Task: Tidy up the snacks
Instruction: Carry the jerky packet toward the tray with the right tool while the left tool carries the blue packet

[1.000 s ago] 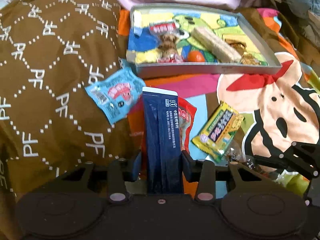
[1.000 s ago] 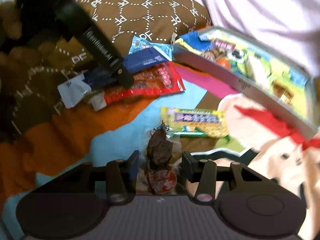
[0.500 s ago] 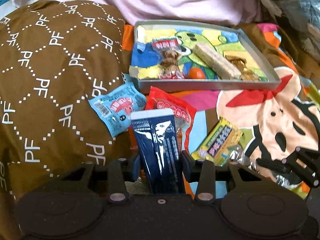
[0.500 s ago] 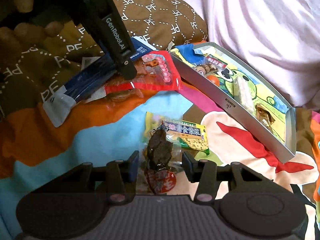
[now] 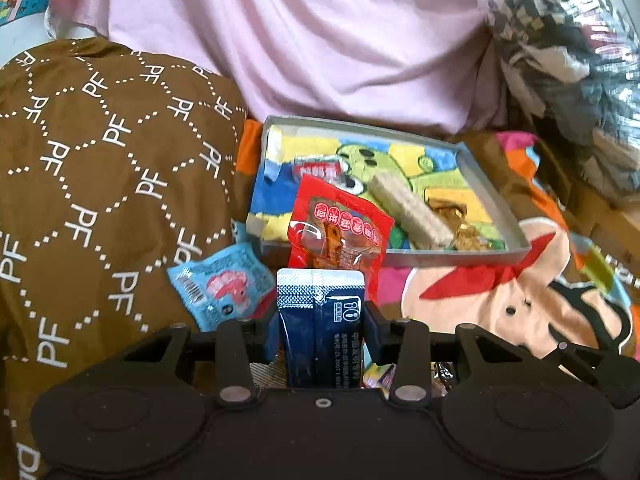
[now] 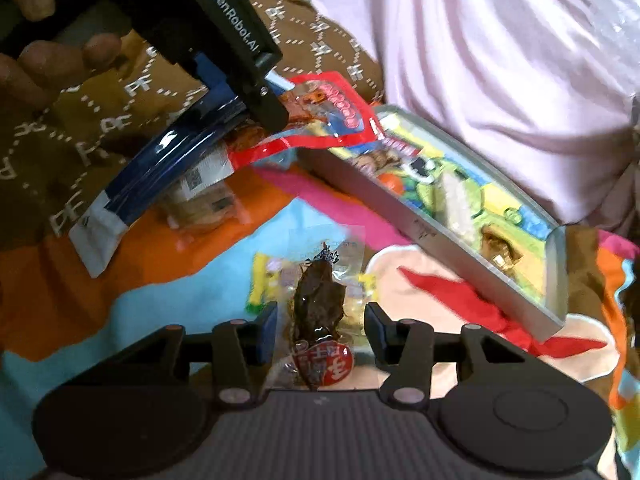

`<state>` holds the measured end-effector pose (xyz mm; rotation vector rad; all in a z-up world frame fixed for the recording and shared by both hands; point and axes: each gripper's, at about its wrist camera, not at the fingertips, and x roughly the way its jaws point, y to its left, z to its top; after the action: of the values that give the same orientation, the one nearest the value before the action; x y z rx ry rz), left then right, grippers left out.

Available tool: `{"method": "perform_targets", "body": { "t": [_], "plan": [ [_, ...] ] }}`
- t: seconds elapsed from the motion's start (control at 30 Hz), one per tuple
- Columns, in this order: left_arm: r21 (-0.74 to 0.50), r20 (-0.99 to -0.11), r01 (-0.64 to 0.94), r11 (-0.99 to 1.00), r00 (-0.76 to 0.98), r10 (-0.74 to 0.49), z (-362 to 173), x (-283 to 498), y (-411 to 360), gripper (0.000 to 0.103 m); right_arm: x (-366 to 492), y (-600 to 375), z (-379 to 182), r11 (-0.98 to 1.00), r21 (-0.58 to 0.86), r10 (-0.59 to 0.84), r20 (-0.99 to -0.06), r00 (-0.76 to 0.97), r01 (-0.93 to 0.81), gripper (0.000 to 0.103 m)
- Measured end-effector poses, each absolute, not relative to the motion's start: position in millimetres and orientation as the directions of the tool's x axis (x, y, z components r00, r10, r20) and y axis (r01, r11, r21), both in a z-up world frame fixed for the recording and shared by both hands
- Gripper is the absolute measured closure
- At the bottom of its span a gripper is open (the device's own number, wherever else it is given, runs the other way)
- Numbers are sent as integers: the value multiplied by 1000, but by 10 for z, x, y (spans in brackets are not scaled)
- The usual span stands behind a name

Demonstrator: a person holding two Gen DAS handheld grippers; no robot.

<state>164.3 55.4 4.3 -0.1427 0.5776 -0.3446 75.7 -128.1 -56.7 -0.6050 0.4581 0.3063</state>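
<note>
My left gripper is shut on a dark blue packet and a red snack packet that rises with it, held in the air near the grey tray's near left corner. The tray holds a wafer bar and several other snacks on a cartoon liner. My right gripper is shut on a clear packet of dark dried meat, low over the bedspread. The right wrist view shows the left gripper with both packets beside the tray.
A light blue packet lies on the brown patterned cushion. A yellow-green snack bar lies under my right gripper. A pink cloth rises behind the tray. The colourful cartoon bedspread lies at the right.
My left gripper has lifted, bringing the blue packet and the red packet off the bedspread toward the tray. My right gripper has moved a little forward with the meat packet.
</note>
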Motion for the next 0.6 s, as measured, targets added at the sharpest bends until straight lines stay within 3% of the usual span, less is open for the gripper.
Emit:
{"method": "perform_targets", "body": {
  "t": [0.4, 0.43, 0.47, 0.6],
  "plan": [
    [-355, -469, 233, 905, 794, -388, 41, 2094, 531, 60, 1121, -1364, -354, 800, -501, 115, -410, 905, -329, 53],
    [-366, -449, 243, 898, 799, -399, 66, 2095, 553, 62, 1135, -1371, -346, 803, -500, 112, -406, 907, -323, 53],
    [-370, -434, 255, 893, 803, -409, 89, 2085, 569, 74, 1155, -1381, -335, 808, -495, 111, -403, 908, -319, 53],
    [-344, -419, 288, 894, 805, -420, 129, 2071, 574, 75, 1174, -1388, -354, 813, -490, 111, -401, 909, -315, 53]
  ]
}}
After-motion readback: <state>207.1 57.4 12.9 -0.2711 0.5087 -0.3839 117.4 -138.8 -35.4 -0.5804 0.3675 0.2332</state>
